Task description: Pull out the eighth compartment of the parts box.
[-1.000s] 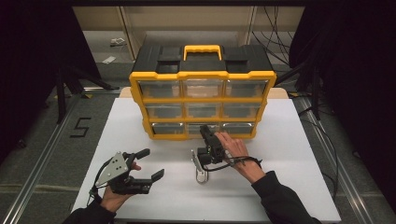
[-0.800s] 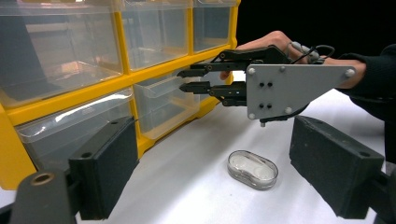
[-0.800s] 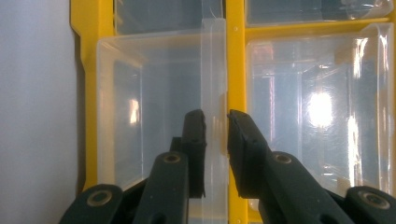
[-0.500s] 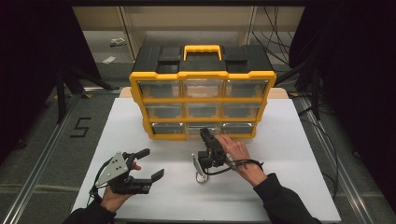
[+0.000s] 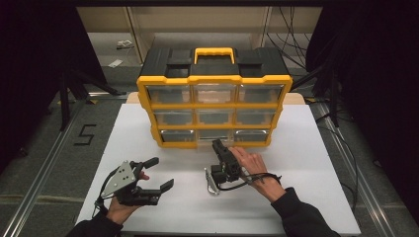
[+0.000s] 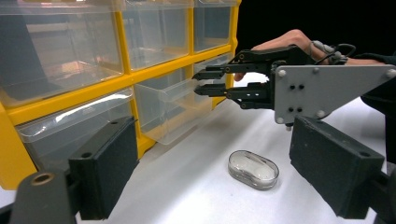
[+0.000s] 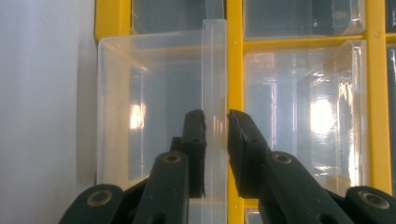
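A yellow and black organizer [image 5: 215, 79] with clear drawers stands at the back of the white table [image 5: 306, 163]. Its bottom middle drawer [image 5: 212, 139] [image 6: 168, 107] [image 7: 154, 93] sticks out a little. My right gripper [image 5: 216, 143] [image 6: 196, 81] [image 7: 215, 123] is shut on that drawer's clear front lip [image 7: 215, 70], one jaw on each side. My left gripper [image 5: 160, 173] [image 6: 219, 168] rests at the front left of the table, open with nothing in it. A small clear oval case [image 5: 211, 181] [image 6: 253, 169] lies on the table below the right gripper.
The other drawers look closed and I cannot tell what is in them. Dark floor with rails and cables surrounds the table. A "5" mark [image 5: 85, 134] is on the floor at the left. White table surface lies free right of the right hand.
My right gripper has eased slightly back toward the table's front with the drawer lip in it. The left gripper has stayed where it was.
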A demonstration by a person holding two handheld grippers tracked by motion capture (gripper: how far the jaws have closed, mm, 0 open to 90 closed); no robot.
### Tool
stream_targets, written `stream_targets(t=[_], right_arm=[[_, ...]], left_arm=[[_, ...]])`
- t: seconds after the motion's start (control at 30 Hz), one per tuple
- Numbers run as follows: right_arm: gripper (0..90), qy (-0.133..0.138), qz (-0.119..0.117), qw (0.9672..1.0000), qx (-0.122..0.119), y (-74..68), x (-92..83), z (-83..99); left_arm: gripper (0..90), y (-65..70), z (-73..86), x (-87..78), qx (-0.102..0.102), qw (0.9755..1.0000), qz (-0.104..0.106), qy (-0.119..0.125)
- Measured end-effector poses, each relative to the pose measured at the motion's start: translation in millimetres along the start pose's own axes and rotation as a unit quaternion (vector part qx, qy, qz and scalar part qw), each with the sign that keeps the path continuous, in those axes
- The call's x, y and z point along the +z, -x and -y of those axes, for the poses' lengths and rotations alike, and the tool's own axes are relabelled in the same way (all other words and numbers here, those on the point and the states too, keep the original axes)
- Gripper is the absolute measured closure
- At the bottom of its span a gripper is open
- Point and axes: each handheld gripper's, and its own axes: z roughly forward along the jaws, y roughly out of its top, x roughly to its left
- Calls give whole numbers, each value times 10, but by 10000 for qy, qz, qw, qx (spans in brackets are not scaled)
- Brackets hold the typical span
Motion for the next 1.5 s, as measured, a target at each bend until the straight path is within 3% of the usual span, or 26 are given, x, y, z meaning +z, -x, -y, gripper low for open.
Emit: stream_targets(t=[0.27,1.5], right_arm=[[779,69,-25,10000,-40,-15,-114,-36],[778,283,-85,9995,-96,-30,-344,-96]], left_arm=[[152,-4,-2,-6,6,10000,-2,7],[153,-18,2,-2,-30,10000,-49,5]])
